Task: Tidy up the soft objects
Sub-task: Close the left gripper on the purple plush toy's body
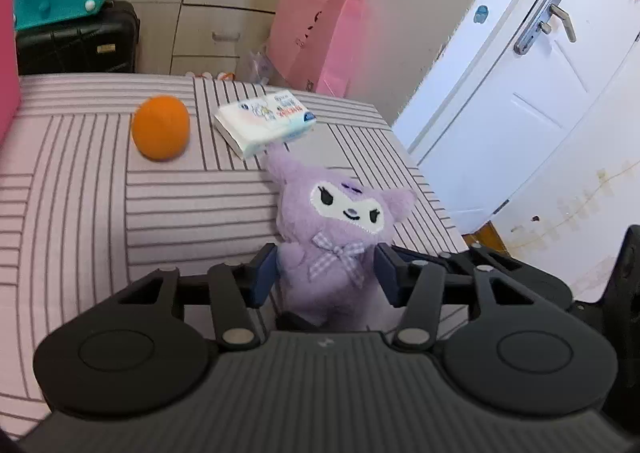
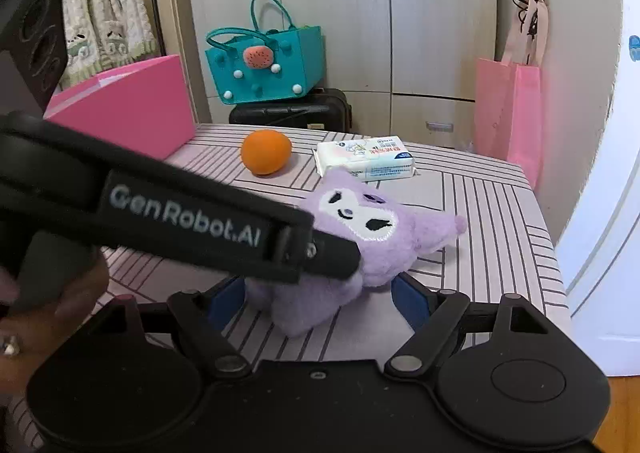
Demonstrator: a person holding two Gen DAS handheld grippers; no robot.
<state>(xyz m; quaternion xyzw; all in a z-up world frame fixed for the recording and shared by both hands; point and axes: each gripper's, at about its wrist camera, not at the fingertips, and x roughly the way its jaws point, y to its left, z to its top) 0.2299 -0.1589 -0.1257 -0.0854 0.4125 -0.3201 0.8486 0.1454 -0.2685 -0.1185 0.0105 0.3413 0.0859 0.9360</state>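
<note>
Left gripper [image 1: 326, 277]: I read its blue pads as set against both flanks of the purple plush toy [image 1: 336, 237], at the torso below the bow. The jaws look clamped on it, though the fur hides the exact contact.

Right gripper [image 2: 320, 301]: jaws spread wide, pads standing clear on either side of the toy's lower body; it grips nothing.

Toy position: on the striped table cover [image 1: 80, 189], in the near right part of the table, facing my left camera and roughly upright in that view. In the right view it leans, head tilted toward the far right.

Key relation: the toy lies straight ahead of the left gripper, its long axis running from the jaws up and away. The left tool has it; the right is only near, and the left tool's body crosses in front of the right camera.

Other soft items: orange ball [image 1: 160, 128] and tissue pack [image 1: 266, 121], both farther back, apart from each other. The pack sits just behind the toy's ear; I cannot tell if they touch.

Likely destination: my judgement is the pink box [image 2: 132, 109] at the far left corner.

Room to move: open cloth lies to the left of the toy. The table's right edge is close beside it, with the white door [image 1: 520, 93] beyond.

Risk: a lift toward the box passes near the ball.
</note>
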